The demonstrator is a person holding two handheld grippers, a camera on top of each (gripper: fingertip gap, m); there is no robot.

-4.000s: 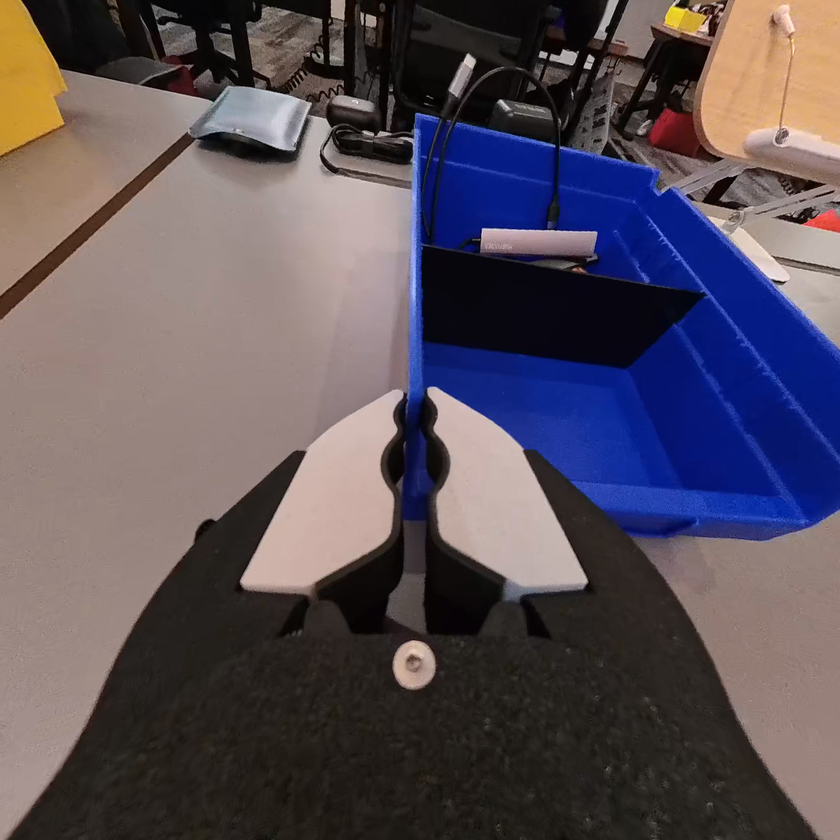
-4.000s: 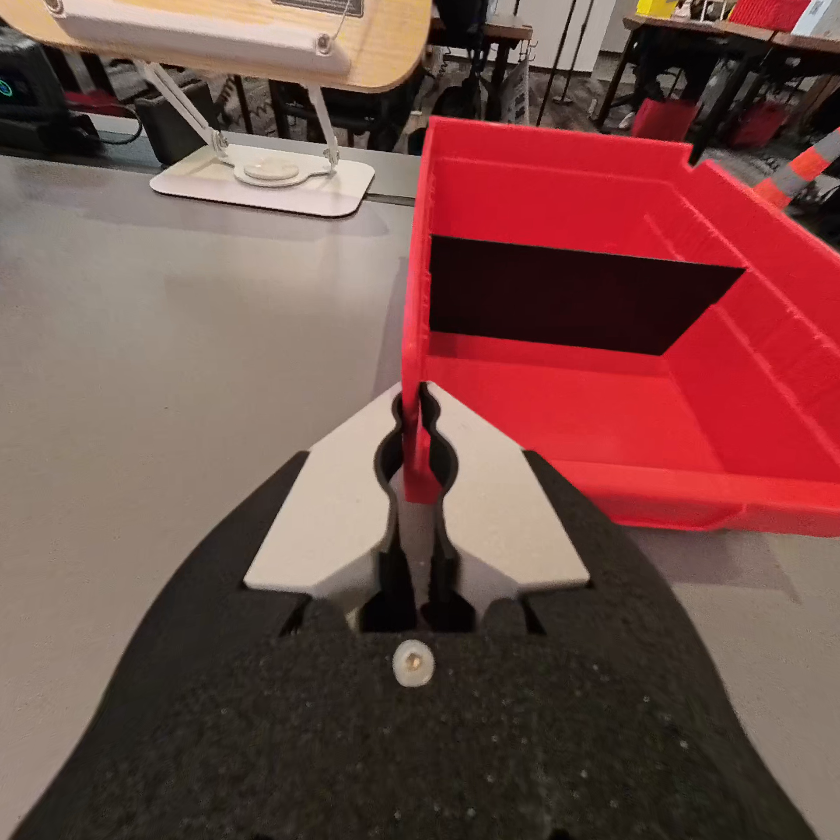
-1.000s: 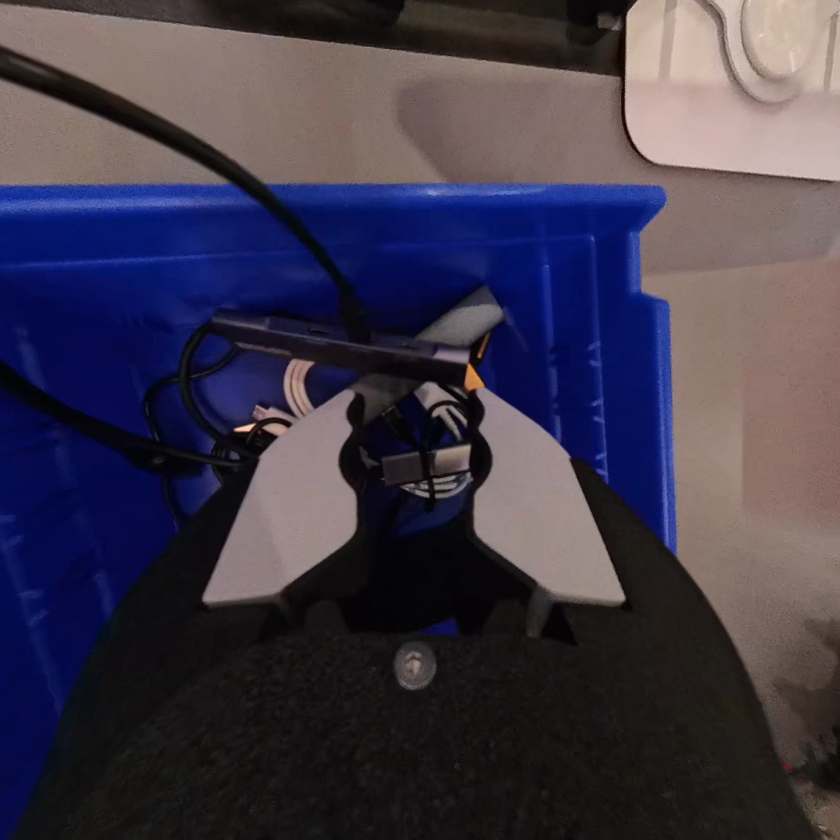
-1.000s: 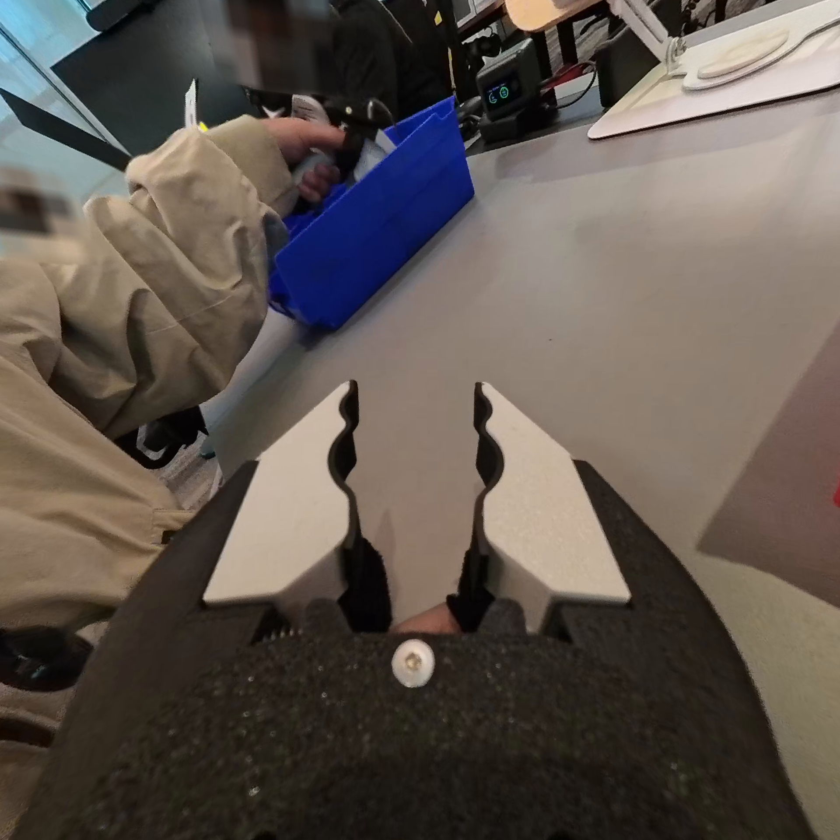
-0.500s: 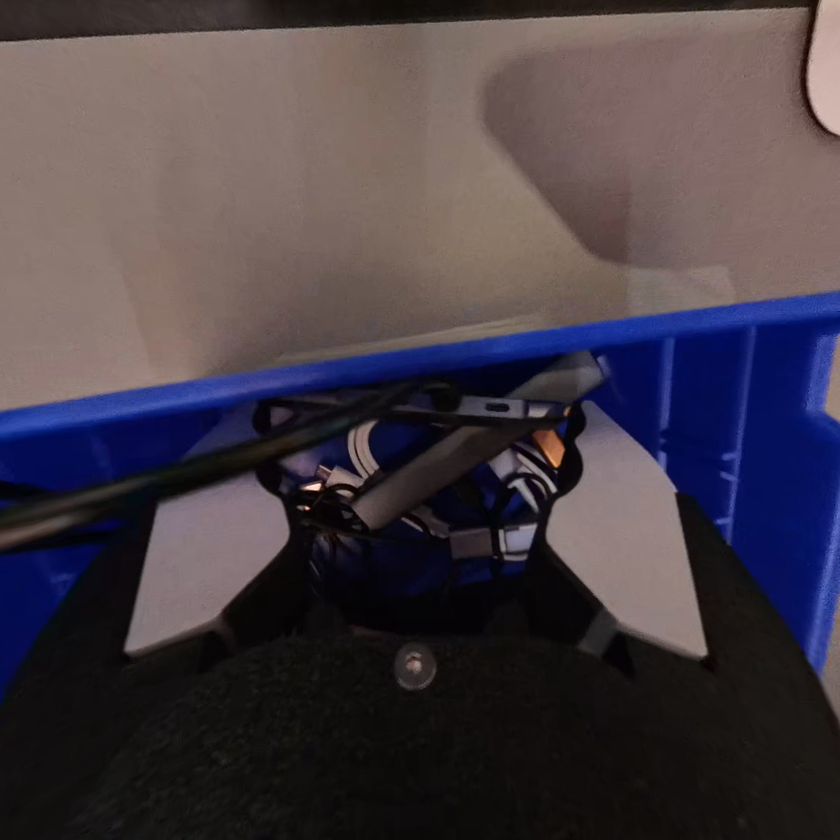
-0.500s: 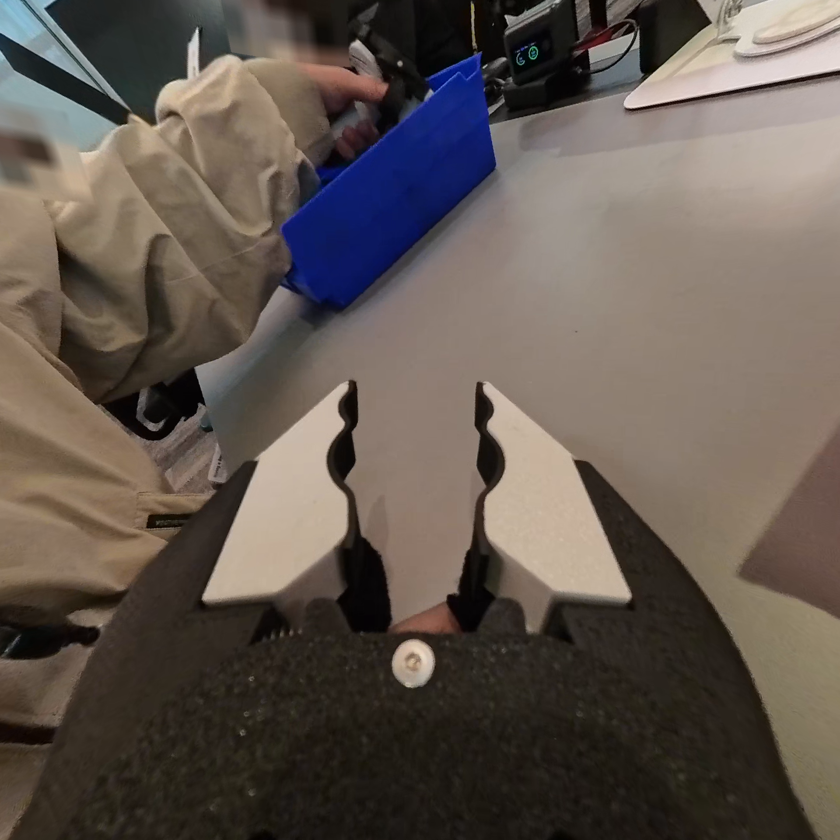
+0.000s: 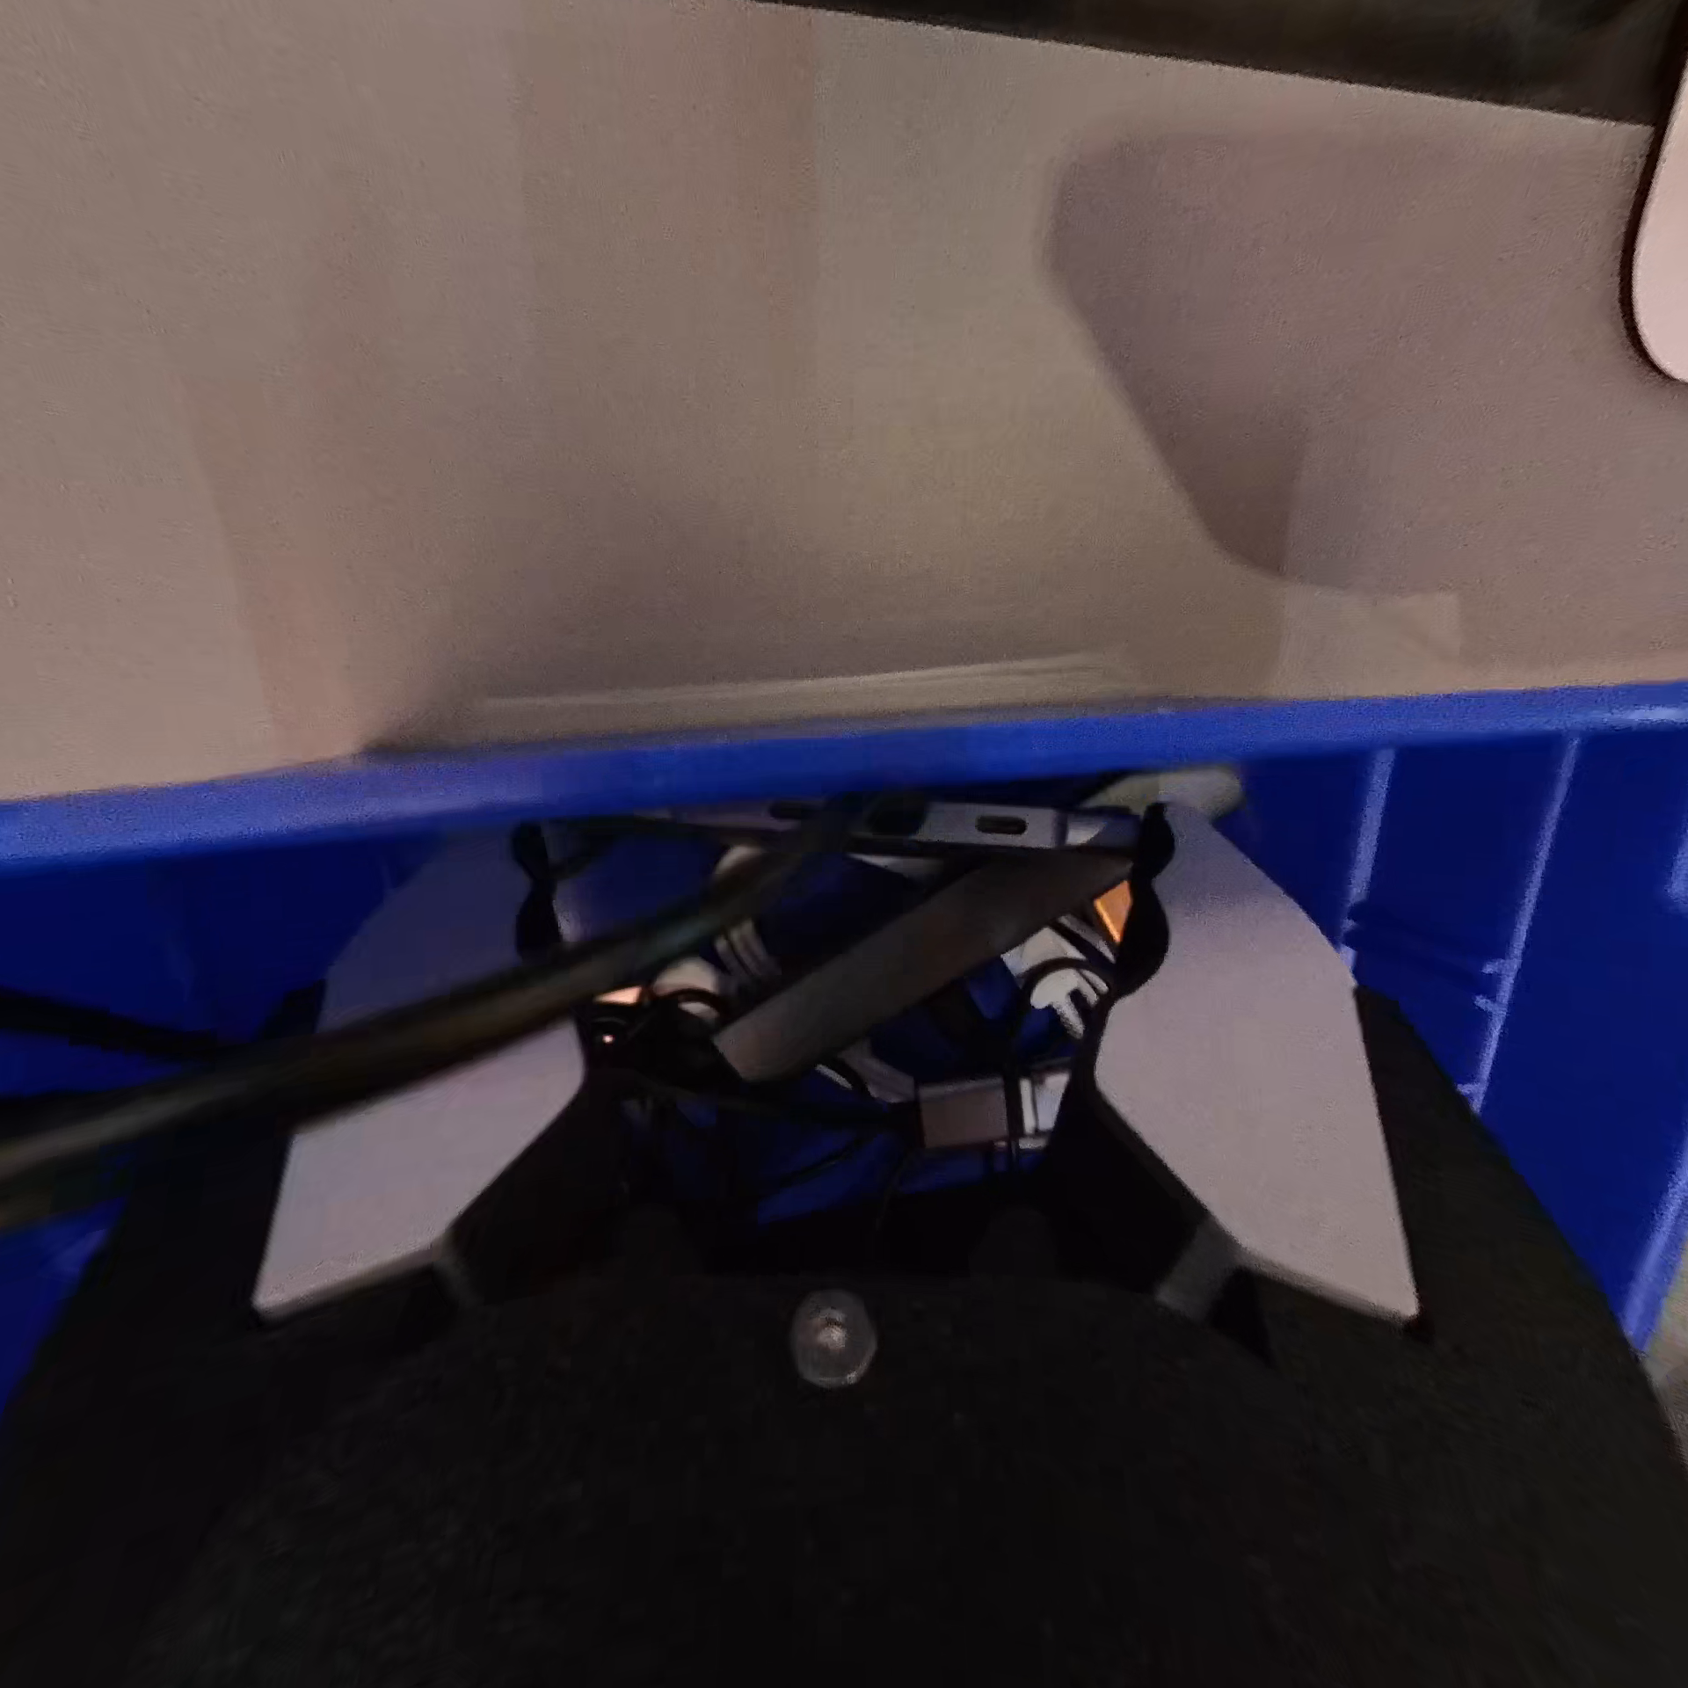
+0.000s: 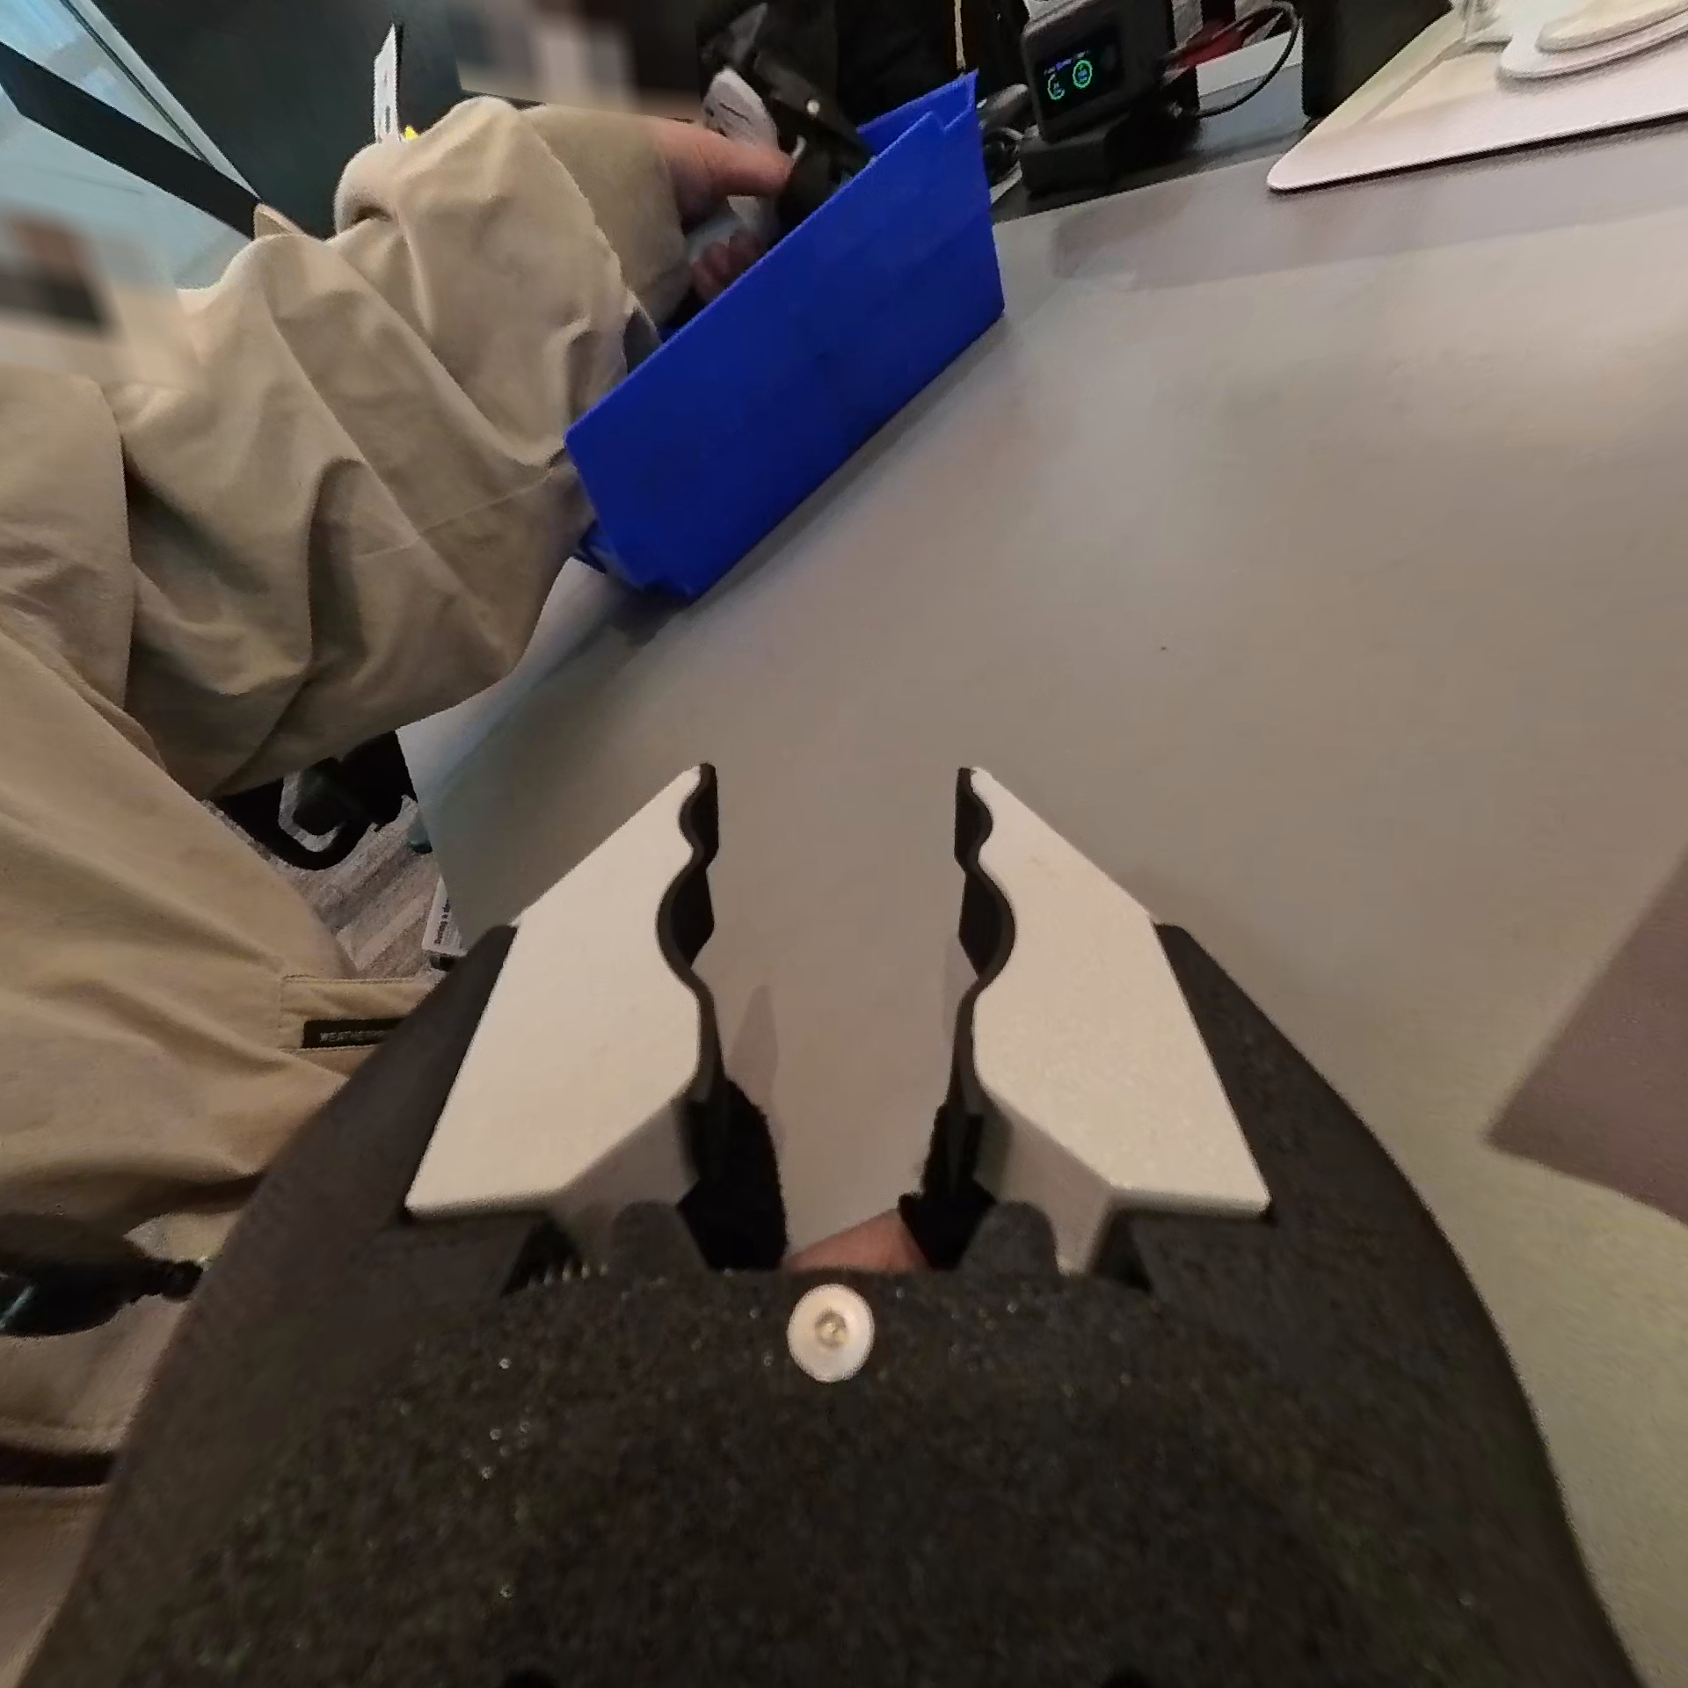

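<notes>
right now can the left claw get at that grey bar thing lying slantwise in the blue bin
Probably yes. The left claw is open inside the blue bin, with the slanted grey bar between its fingers. A thick black cable crosses in front and may get caught too.

Office/lab desk setup. Grey desk (image 8: 1279, 548) carries a blue parts bin (image 8: 804, 365) full of cables and adapters (image 7: 913, 986); behind the bin sit a small device with a lit green display (image 8: 1078, 78) and a white pad (image 8: 1461, 119). Grey carpet (image 8: 384, 877) below the desk edge.
</notes>
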